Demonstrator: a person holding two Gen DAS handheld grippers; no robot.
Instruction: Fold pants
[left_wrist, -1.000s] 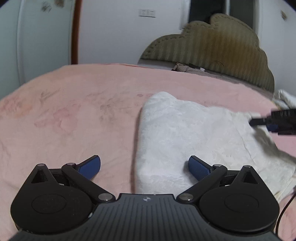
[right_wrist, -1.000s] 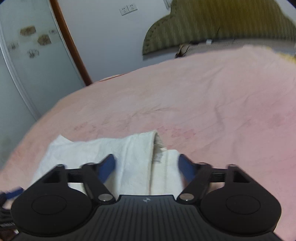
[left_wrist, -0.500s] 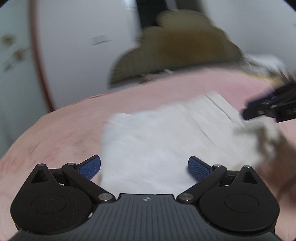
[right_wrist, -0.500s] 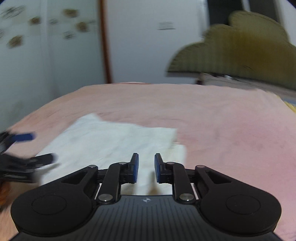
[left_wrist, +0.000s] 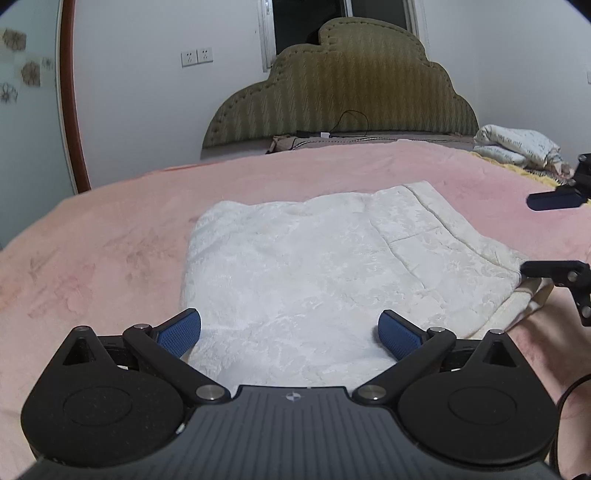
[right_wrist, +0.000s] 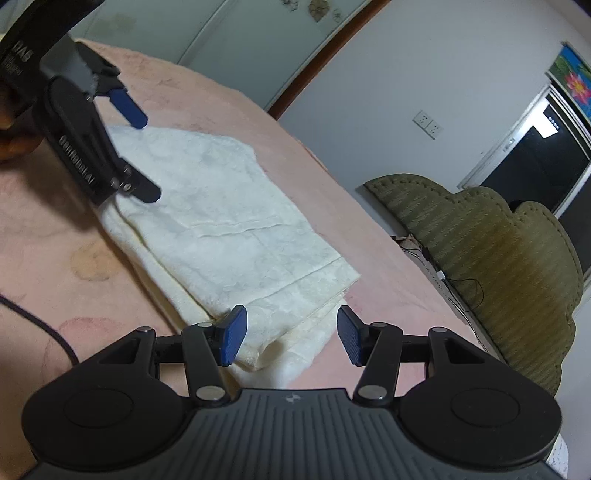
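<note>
The white pants (left_wrist: 317, 266) lie folded into a thick rectangle on the pink bed cover (left_wrist: 110, 236). My left gripper (left_wrist: 290, 332) is open and empty, its blue pads either side of the near edge of the pants. My right gripper (right_wrist: 291, 338) is open and empty over a corner of the pants (right_wrist: 229, 221). The right gripper also shows at the right edge of the left wrist view (left_wrist: 543, 234), jaws apart at the pants' right end. The left gripper shows in the right wrist view (right_wrist: 142, 155), open at the far end.
A green padded headboard (left_wrist: 351, 85) stands at the far end of the bed. A bundled quilt (left_wrist: 517, 144) lies at the far right. A black cable (right_wrist: 37, 321) runs over the cover by the right gripper. The wall has sockets (left_wrist: 197, 57).
The right gripper closed half a second ago and has opened again; it swung round to the pants' corner. The left gripper stayed open and turned to face the headboard.
</note>
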